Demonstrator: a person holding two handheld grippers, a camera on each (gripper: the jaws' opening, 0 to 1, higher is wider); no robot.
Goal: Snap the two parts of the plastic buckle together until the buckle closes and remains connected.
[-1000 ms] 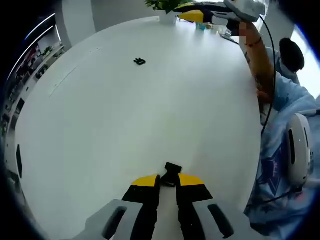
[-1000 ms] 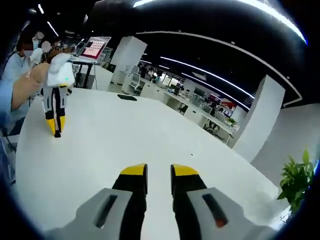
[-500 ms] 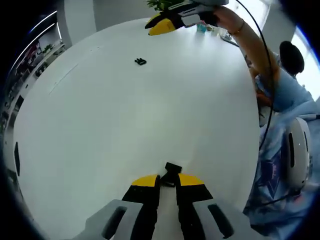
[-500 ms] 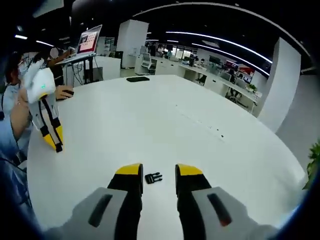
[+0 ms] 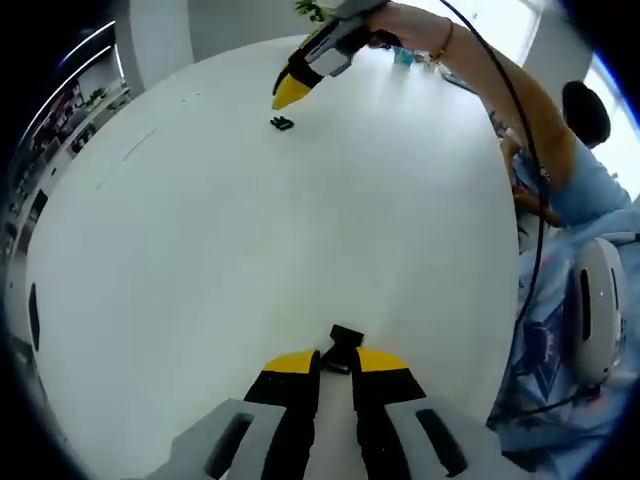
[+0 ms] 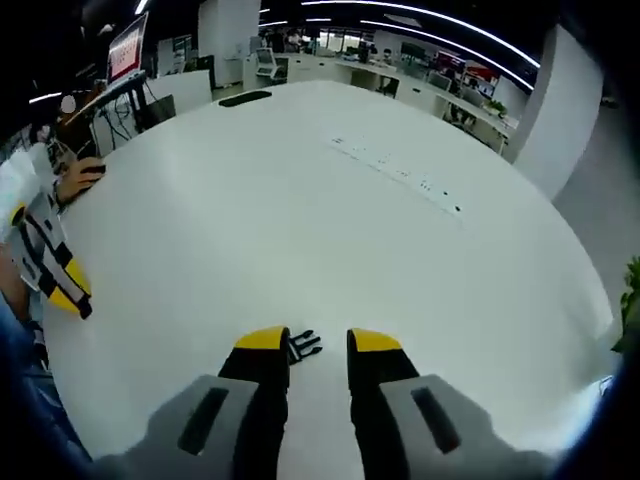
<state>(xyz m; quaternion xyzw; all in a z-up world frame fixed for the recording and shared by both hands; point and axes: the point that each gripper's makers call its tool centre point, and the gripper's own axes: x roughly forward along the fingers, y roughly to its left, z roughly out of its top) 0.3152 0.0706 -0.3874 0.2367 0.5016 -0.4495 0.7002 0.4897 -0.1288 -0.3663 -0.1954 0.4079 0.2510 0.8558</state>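
Left gripper (image 5: 335,362) pinches one small black plastic buckle half (image 5: 343,342) between nearly closed yellow tips. Right gripper (image 6: 318,343), parted and empty, hovers around the pronged black buckle half (image 6: 304,346) on the round white table (image 6: 300,200). Grasping that half and snapping both together remain, I judge.

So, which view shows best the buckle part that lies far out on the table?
The right gripper view: that buckle part lies close to the camera, just beyond the open jaws of the right gripper, its prongs visible. In the left gripper view it is a tiny dark speck below the right gripper's yellow tips.
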